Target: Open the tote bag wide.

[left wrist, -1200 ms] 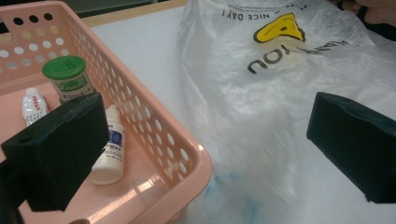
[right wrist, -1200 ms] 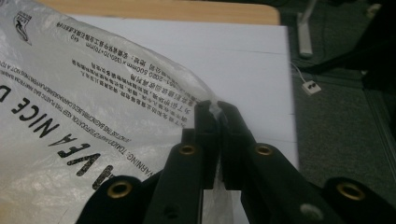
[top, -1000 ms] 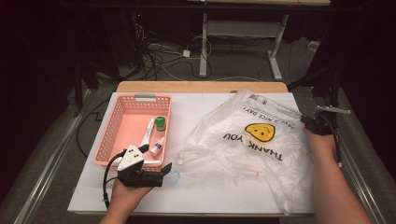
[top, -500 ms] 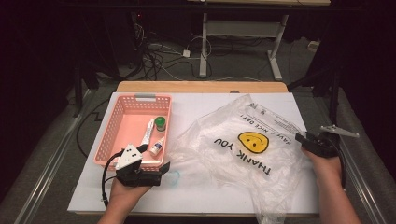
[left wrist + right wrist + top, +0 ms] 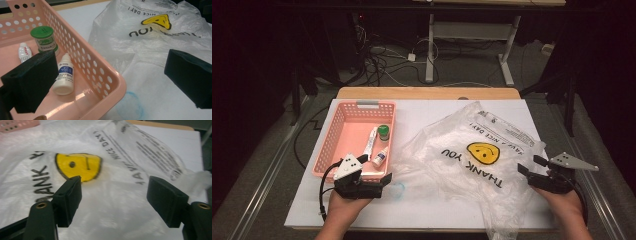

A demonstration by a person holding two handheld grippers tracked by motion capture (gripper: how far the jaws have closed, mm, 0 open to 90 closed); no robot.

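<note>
Table lit bright from above, white surface nearly blown out, while the room behind sits v. dark, cables & desk legs barely readable. High view is soft, low-res, a bit grainy. Plastic bag throws glare off its creases; print legible. Faint shadows under the pink basket, none hard. Left gripper view: sharp on the small bottles, glossy highlight streak on the basket floor, near jaw pads dark w/ little detail. Right gripper view: motion blur across the bag, lettering smeared, far corner washed out, jaws up close crisper than the background.
</note>
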